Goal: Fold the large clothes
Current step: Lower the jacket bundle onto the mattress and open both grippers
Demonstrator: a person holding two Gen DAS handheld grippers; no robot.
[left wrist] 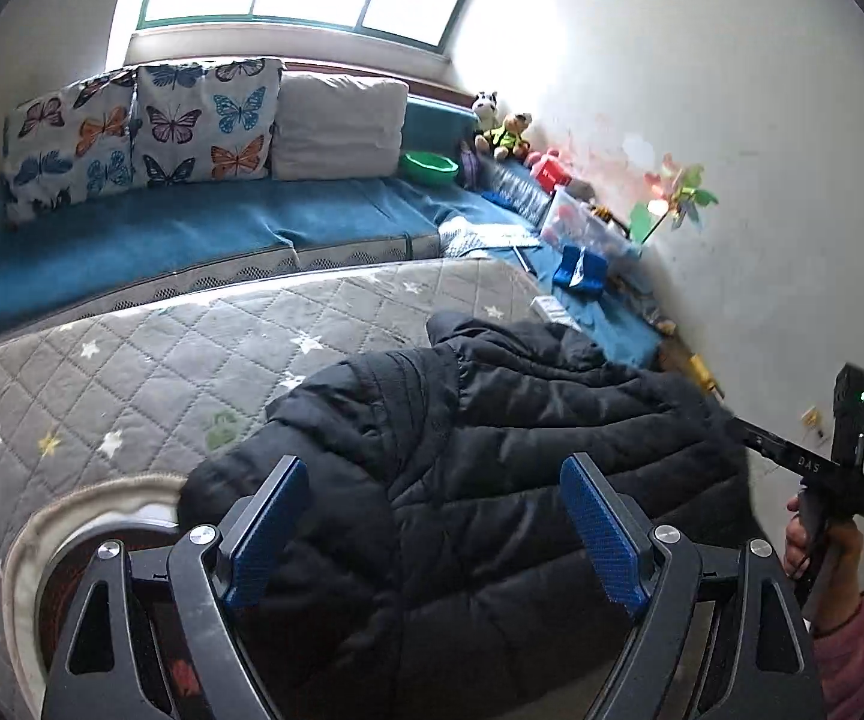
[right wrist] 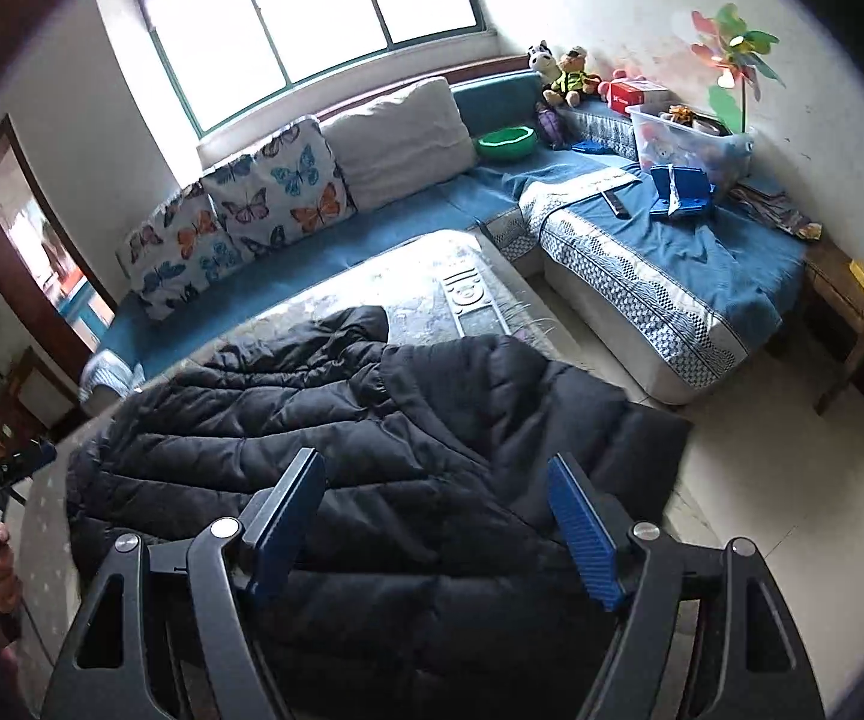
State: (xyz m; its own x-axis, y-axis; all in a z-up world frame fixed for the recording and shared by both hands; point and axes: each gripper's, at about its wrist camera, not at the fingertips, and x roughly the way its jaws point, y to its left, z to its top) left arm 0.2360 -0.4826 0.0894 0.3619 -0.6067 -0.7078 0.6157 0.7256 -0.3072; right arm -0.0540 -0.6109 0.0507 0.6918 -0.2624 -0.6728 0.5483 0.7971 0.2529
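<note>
A black puffer jacket (left wrist: 492,408) (right wrist: 312,408) lies crumpled and partly folded over itself on a grey quilted cover with stars (left wrist: 132,360) (right wrist: 444,276). My left gripper (left wrist: 435,531) hovers above the jacket's near part, open, its blue pads (left wrist: 270,534) wide apart and clear of the cloth. My right gripper (right wrist: 435,525) hangs above the jacket's other side, also open with nothing between its pads (right wrist: 582,531). In the left wrist view the right gripper's body (left wrist: 792,450) shows at the right edge, held by a hand in a pink sleeve (left wrist: 846,654).
A blue L-shaped sofa (left wrist: 192,234) (right wrist: 672,240) wraps the far side, with butterfly cushions (left wrist: 150,126), a green bowl (right wrist: 507,143), plush toys (right wrist: 564,75) and a clear storage box (right wrist: 690,138). A white wall (left wrist: 732,120) stands to the right. Pale floor (right wrist: 762,510) lies beside the cover.
</note>
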